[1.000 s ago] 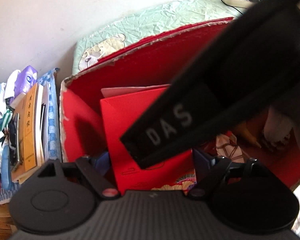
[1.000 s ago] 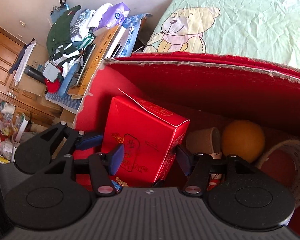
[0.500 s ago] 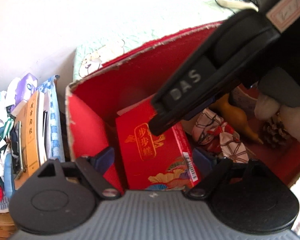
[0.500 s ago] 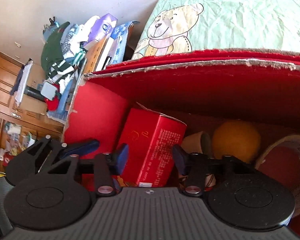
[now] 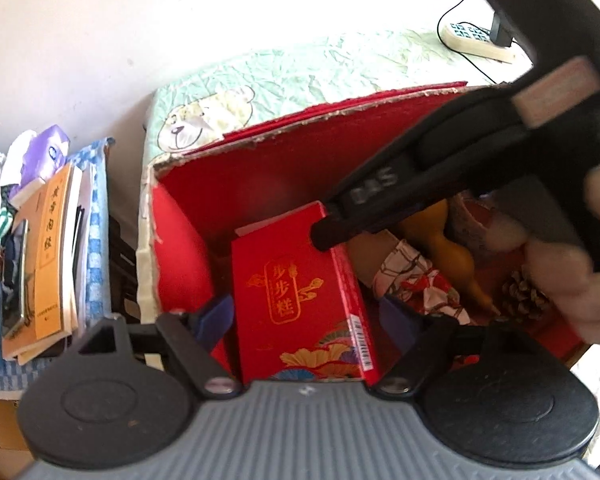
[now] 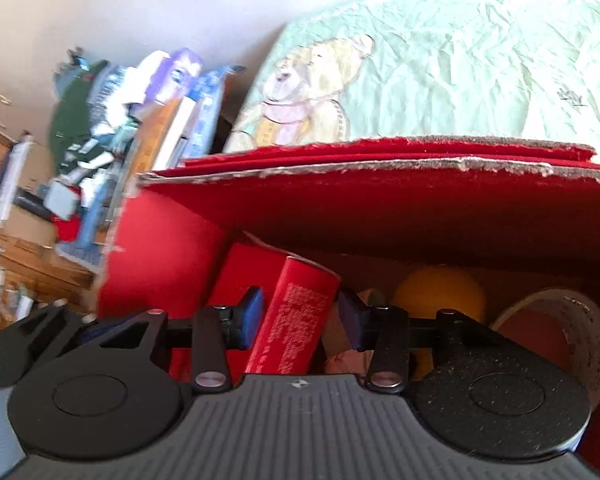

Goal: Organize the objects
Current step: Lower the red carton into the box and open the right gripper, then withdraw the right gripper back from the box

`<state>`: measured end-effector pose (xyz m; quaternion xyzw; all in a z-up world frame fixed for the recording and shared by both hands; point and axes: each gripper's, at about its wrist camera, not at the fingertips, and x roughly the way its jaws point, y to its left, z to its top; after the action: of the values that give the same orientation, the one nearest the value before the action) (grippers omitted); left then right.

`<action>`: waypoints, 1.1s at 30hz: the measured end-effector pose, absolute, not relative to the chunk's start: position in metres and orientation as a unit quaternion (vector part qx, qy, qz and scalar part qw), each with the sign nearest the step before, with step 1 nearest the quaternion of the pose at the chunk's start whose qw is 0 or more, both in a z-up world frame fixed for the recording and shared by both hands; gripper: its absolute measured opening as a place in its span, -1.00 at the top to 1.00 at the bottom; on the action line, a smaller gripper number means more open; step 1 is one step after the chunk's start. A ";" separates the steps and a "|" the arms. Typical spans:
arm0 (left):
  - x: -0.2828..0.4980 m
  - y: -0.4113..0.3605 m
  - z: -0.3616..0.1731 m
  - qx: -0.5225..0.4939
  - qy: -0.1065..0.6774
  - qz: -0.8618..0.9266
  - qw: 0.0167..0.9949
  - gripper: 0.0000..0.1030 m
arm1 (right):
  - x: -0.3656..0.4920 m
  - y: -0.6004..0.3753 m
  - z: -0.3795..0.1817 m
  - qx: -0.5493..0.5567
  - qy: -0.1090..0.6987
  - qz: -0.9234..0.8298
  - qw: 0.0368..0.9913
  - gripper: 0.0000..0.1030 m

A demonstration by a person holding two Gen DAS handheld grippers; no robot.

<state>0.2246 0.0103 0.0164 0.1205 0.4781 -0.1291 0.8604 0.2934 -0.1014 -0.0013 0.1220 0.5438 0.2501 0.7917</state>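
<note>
A lived-in home bedroom is shown. Beyond the left claw [image 5: 306, 316], a bed [image 5: 340, 68] is covered with a crumpled pale green sheet printed with a teddy bear [image 5: 204, 120]. To the claw's left, books [image 5: 52, 256] and folded clothes [image 5: 4, 184] are piled together. A power strip [image 5: 476, 40] is laid on the bed, and wooden cabinets [image 6: 24, 248] are seen left of the right claw [image 6: 300, 316].

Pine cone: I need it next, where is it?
Left wrist view: the pine cone lies at the right inside the red box, beside the patterned cloth.
</note>
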 end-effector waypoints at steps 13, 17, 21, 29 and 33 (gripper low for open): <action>0.223 -0.004 0.014 0.117 0.479 -0.132 0.860 -0.57 | 0.289 -0.089 -0.005 0.112 0.560 0.255 0.780 0.24; 0.227 0.002 0.012 0.109 0.480 -0.123 0.862 -0.58 | 0.272 -0.103 0.014 0.097 0.534 0.211 0.813 0.24; 0.229 -0.001 0.015 0.102 0.483 -0.108 0.863 -0.65 | 0.247 -0.121 0.032 0.094 0.506 0.158 0.843 0.11; 0.215 -0.011 0.030 0.105 0.481 -0.074 0.867 -0.68 | 0.205 -0.150 0.056 0.101 0.463 0.091 0.876 0.05; 0.205 -0.016 0.038 0.113 0.472 -0.061 0.872 -0.69 | 0.187 -0.152 0.064 0.102 0.453 0.071 0.883 -0.12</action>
<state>0.2048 -0.0158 0.0377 0.1132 0.4721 -0.0611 0.8721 0.1875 -0.1522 0.0644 0.1016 0.4525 0.0706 0.8831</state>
